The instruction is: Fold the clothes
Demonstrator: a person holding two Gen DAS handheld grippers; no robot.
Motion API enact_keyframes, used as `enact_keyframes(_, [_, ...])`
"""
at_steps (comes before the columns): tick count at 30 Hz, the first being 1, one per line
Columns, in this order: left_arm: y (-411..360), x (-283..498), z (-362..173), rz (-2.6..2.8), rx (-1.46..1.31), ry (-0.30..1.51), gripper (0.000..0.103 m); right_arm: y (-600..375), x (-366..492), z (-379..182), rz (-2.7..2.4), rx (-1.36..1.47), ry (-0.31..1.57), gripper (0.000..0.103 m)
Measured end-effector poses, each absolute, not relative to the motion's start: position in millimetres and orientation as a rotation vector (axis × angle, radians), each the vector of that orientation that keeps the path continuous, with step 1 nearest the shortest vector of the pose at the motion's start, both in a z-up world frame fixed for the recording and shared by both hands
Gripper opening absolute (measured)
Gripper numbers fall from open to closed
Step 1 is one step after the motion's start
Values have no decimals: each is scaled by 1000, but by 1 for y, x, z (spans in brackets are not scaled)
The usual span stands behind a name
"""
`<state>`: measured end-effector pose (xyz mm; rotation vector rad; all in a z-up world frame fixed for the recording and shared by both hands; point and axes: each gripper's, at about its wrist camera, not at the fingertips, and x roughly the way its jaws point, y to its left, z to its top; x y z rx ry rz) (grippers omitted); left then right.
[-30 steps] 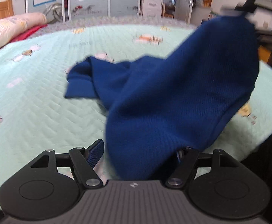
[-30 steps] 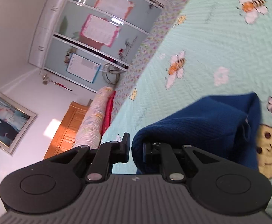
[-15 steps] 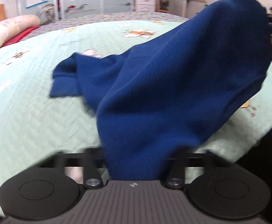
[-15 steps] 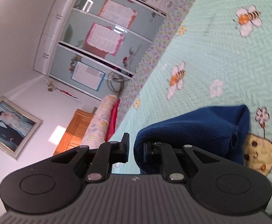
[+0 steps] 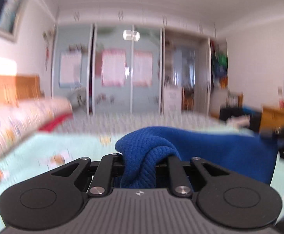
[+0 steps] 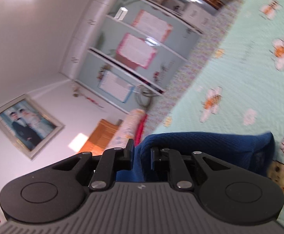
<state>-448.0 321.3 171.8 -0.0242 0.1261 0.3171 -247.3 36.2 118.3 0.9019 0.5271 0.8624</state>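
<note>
A dark blue knitted garment [image 5: 210, 146] hangs lifted above the pale green quilted bed [image 5: 44, 146]. In the left wrist view, a bunched fold of it fills the space between my left gripper's [image 5: 141, 161] fingers, which are shut on it; the cloth stretches away to the right. In the right wrist view the same blue garment [image 6: 210, 146] is pinched between the fingers of my right gripper [image 6: 142, 154], shut on its edge, and drapes down to the right over the bed [image 6: 239, 78]. This view is tilted sideways.
A rolled patterned blanket [image 5: 20, 117] and wooden headboard [image 5: 11, 89] lie at the left. Sliding wardrobe doors [image 5: 112, 68] stand beyond the bed. A desk with dark items [image 5: 259, 117] is at the right. A framed photo [image 6: 26, 124] hangs on the wall.
My left gripper has swung upward, the view going from the bed surface to the wardrobe, and the garment now bunches in its jaws. The right gripper rose and turned slightly, still holding the cloth.
</note>
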Motion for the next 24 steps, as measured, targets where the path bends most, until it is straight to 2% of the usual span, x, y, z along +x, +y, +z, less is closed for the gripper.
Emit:
enact_keyframes(5, [306, -478, 230, 335, 23, -28, 17, 41, -260, 150, 947, 874, 437, 17])
enact_keyframes(10, [296, -472, 248, 343, 76, -43, 17, 50, -254, 171, 970, 858, 387, 17])
enact_keyframes(19, [327, -443, 213, 375, 12, 73, 18, 83, -231, 218, 990, 764, 281, 17])
enact_keyframes(21, [344, -433, 189, 425, -19, 146, 24, 99, -228, 217, 1037, 719, 299, 17])
enact_keyframes(24, [375, -418, 146, 500, -72, 296, 27, 128, -225, 197, 978, 587, 397, 31])
